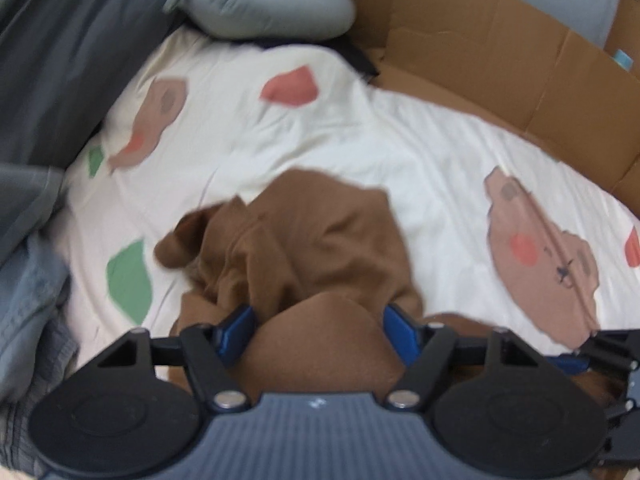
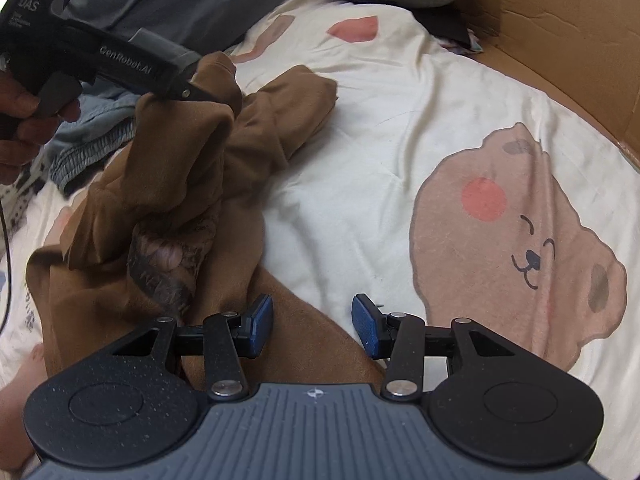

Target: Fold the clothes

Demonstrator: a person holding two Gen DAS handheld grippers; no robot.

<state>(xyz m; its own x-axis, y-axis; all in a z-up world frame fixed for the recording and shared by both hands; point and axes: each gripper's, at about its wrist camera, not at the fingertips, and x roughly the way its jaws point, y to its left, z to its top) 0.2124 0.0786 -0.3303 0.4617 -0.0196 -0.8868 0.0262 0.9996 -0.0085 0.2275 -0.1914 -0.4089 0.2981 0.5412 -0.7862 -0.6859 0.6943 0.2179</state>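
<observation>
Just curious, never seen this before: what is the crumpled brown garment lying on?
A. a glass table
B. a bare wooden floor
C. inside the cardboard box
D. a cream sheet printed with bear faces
D: the brown garment lies bunched on the cream sheet, with a bear face printed beside it.

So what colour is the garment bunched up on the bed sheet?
Plain brown garment, clearest in the right wrist view.

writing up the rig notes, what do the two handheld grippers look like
Each gripper, left gripper and right gripper, has blue ribbed pads on black linkage arms with silver pivot pins, two round black discs and a ribbed grey centre plate. The left one's black pistol-style body carries white lettering, GenRobot.AI and DAS, and a thin dark cable.
</observation>
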